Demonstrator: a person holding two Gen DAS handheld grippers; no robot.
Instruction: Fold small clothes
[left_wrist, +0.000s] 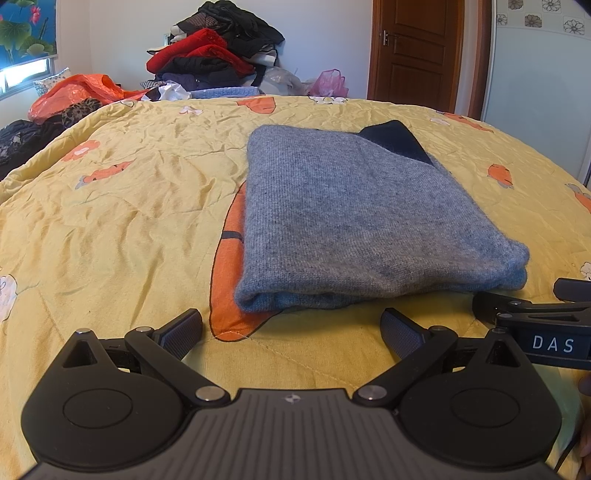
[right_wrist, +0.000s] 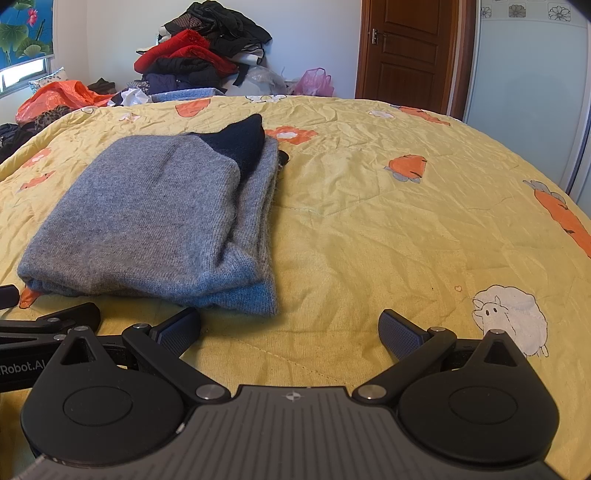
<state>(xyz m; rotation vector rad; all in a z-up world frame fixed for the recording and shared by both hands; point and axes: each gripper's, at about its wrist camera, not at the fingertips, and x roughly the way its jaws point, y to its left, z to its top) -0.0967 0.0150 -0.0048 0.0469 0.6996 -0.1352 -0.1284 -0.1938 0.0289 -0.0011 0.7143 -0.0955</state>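
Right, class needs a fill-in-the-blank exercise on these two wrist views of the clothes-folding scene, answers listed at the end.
1. The folded sweater is mostly ____ in colour.
2. Both the left gripper and the right gripper have their jaws ____.
3. The bedspread is yellow, printed with orange ____ and white sheep.
4. The door behind the bed is ____.

Missing words: grey; open; carrots; shut

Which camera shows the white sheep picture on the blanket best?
The right wrist view: the sheep picture sits whole on the yellow blanket, beside the open right claw. The left wrist view shows no whole sheep.
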